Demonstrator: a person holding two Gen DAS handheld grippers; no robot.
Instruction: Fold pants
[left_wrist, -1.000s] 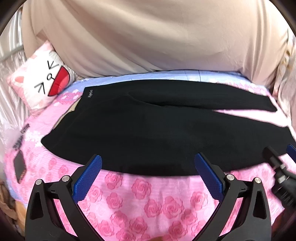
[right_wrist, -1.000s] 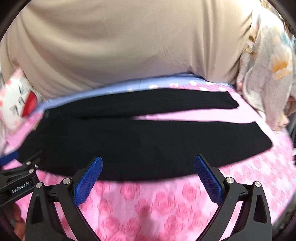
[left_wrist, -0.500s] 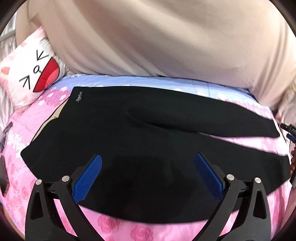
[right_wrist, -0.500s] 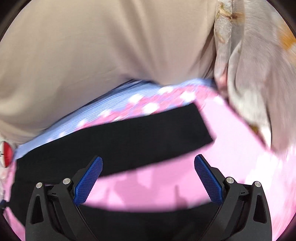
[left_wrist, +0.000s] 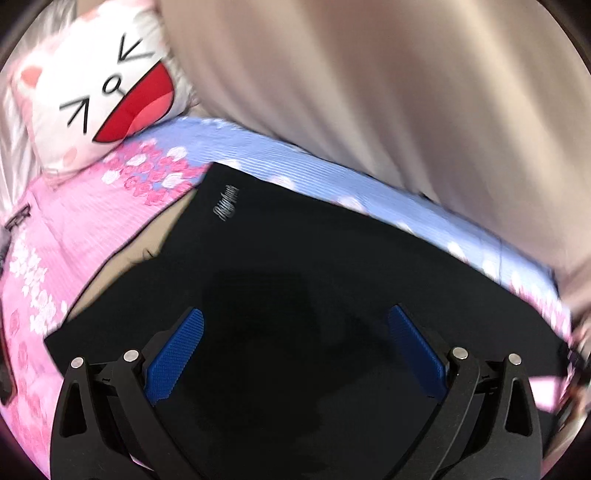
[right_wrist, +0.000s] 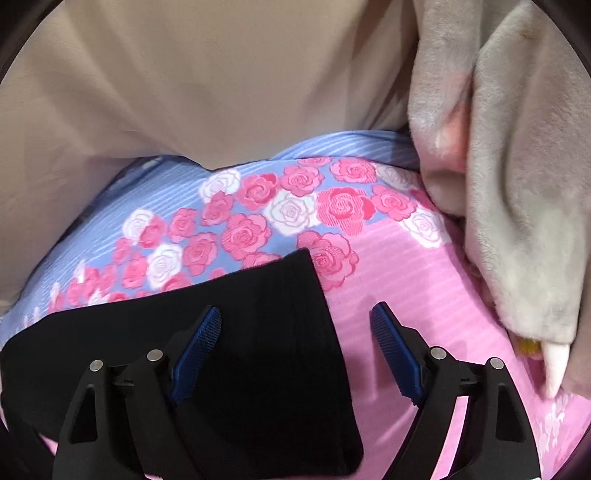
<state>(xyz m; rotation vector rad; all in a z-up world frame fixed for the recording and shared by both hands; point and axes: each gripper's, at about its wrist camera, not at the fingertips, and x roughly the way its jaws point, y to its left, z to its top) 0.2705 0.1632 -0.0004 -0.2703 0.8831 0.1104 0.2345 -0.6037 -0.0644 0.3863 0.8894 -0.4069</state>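
I'm lining up the first grab. My left gripper (left_wrist: 295, 354) hangs with jaws spread over the waist end of the black pants (left_wrist: 314, 295), flat on the bed (left_wrist: 74, 240). My right gripper (right_wrist: 295, 350), jaws narrowing yet empty, straddles a leg's hem corner. The pants run waist-left, hems-right. Next, I reckon: pinch both ends.

blk pants (left_wrist: 332, 295), pink rose-print bedsheet (right_wrist: 424, 295)
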